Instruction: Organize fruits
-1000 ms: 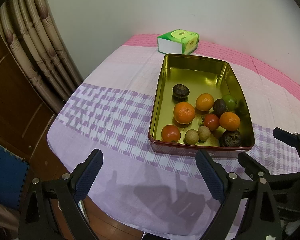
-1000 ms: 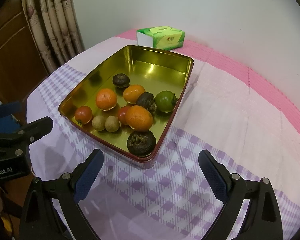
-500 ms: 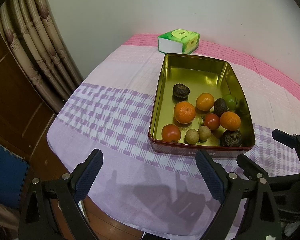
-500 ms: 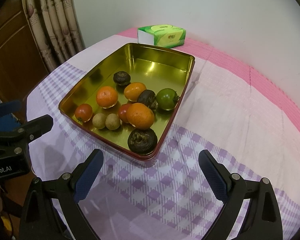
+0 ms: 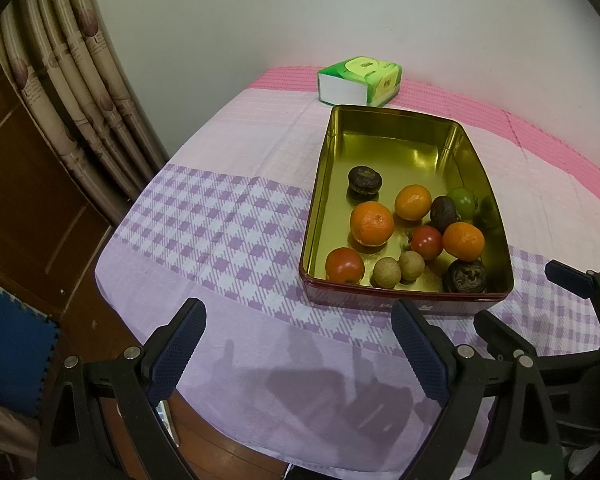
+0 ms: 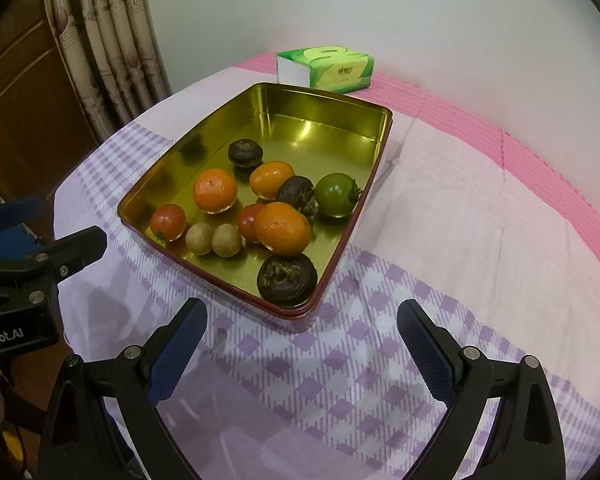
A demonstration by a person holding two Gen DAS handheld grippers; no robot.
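A gold tin tray (image 5: 384, 124) (image 6: 320, 100) with a red outer wall sits on the checked tablecloth. In its near half lie several fruits: three oranges (image 5: 371, 223) (image 6: 283, 228), two red tomatoes (image 5: 344, 265) (image 6: 168, 222), a green tomato (image 6: 334, 194), two small brown round fruits (image 5: 387, 273) (image 6: 199, 239) and three dark wrinkled fruits (image 5: 465, 276) (image 6: 287, 279). My left gripper (image 5: 298, 348) is open and empty, in front of the tray's near left corner. My right gripper (image 6: 302, 350) is open and empty, just before the tray's near right corner.
A green tissue box (image 5: 359, 80) (image 6: 325, 68) lies behind the tray near the wall. Curtains (image 5: 72, 80) and a wooden door stand to the left. The table's near left edge (image 5: 112, 300) drops off close to my left gripper.
Both grippers have drifted slightly; the tray sits a little higher and closer in the right wrist view. Nothing was picked up and the fruits have not moved.
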